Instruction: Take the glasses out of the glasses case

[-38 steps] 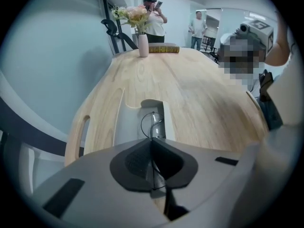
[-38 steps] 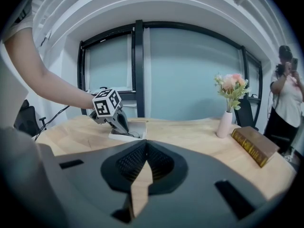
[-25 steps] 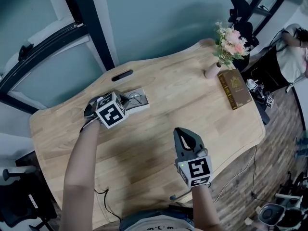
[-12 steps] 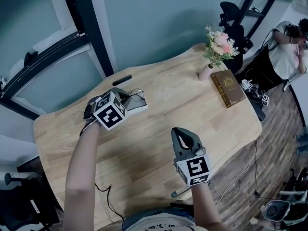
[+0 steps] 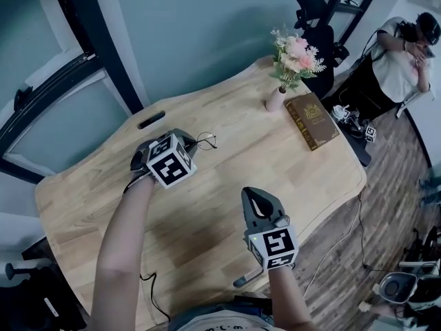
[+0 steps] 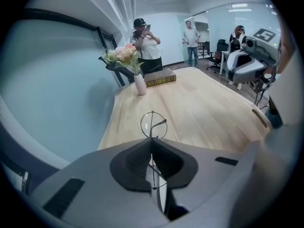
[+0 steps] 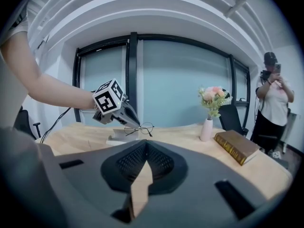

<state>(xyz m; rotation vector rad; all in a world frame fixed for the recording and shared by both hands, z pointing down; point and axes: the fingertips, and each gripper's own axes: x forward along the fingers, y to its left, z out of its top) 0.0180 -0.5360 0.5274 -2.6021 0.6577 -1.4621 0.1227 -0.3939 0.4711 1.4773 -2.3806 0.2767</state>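
Observation:
Thin round wire-framed glasses (image 5: pixel 207 141) hang in the air above the wooden table (image 5: pixel 227 164), with my left gripper (image 5: pixel 195 143) shut on them. In the left gripper view one lens of the glasses (image 6: pixel 153 124) sticks out past the closed jaw tips of the left gripper (image 6: pixel 152 139). The right gripper view shows the glasses (image 7: pixel 141 128) lifted clear of the pale glasses case (image 7: pixel 118 137), which lies on the table below the left gripper (image 7: pixel 137 123). My right gripper (image 5: pixel 256 193) hovers near the table's front edge, shut with nothing in it.
A small vase of pink flowers (image 5: pixel 275 98) and a brown book (image 5: pixel 311 120) stand at the table's far right. A person (image 5: pixel 400 47) stands beyond the table's right end beside an office chair (image 5: pixel 313 19). A dark slot (image 5: pixel 150 120) is cut into the table's back edge.
My left gripper has risen and moved right, carrying the glasses up off the case. The right gripper has shifted slightly.

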